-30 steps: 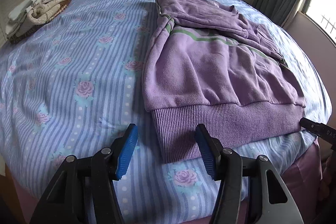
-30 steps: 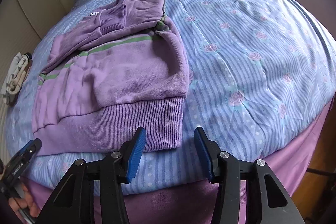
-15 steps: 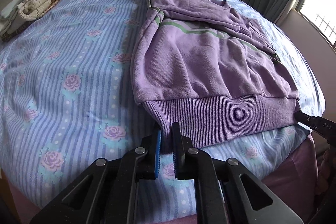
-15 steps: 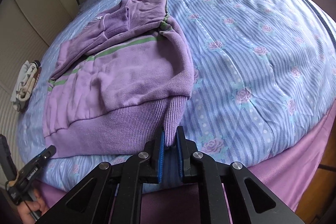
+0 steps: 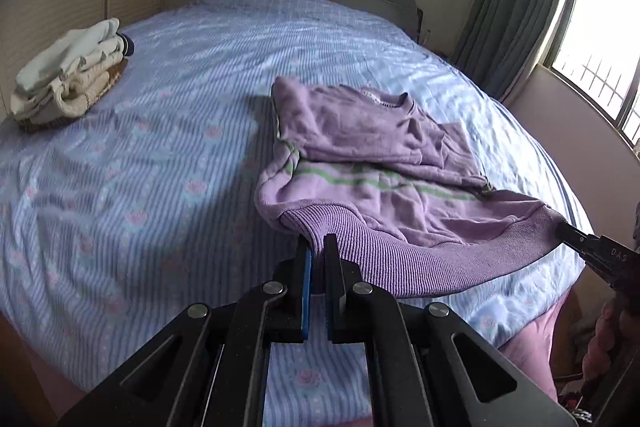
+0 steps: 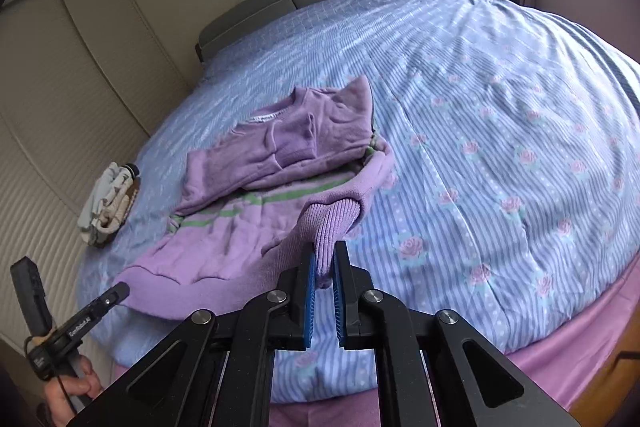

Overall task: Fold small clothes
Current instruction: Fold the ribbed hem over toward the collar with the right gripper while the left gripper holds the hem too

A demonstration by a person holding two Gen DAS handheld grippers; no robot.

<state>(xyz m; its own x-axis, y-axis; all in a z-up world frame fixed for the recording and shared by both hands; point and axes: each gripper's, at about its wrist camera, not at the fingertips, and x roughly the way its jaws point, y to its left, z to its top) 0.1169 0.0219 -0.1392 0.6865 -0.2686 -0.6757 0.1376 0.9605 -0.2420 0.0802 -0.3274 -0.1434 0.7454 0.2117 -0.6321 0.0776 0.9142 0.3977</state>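
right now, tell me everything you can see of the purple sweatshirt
The purple sweatshirt is soft fleece with a green chest stripe and a ribbed hem. It lies front-up on the blue floral bedspread, sleeves folded across the chest, neck toward the headboard. The left tongs and right tongs are each shut on a hem corner, holding the hem off the bed while the upper part rests crumpled.

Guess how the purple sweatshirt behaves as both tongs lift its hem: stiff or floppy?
Probably floppy: the purple sweatshirt sags between the left tongs and right tongs. Its thick ribbed hem likely grips without slipping. The folded sleeves may slide.
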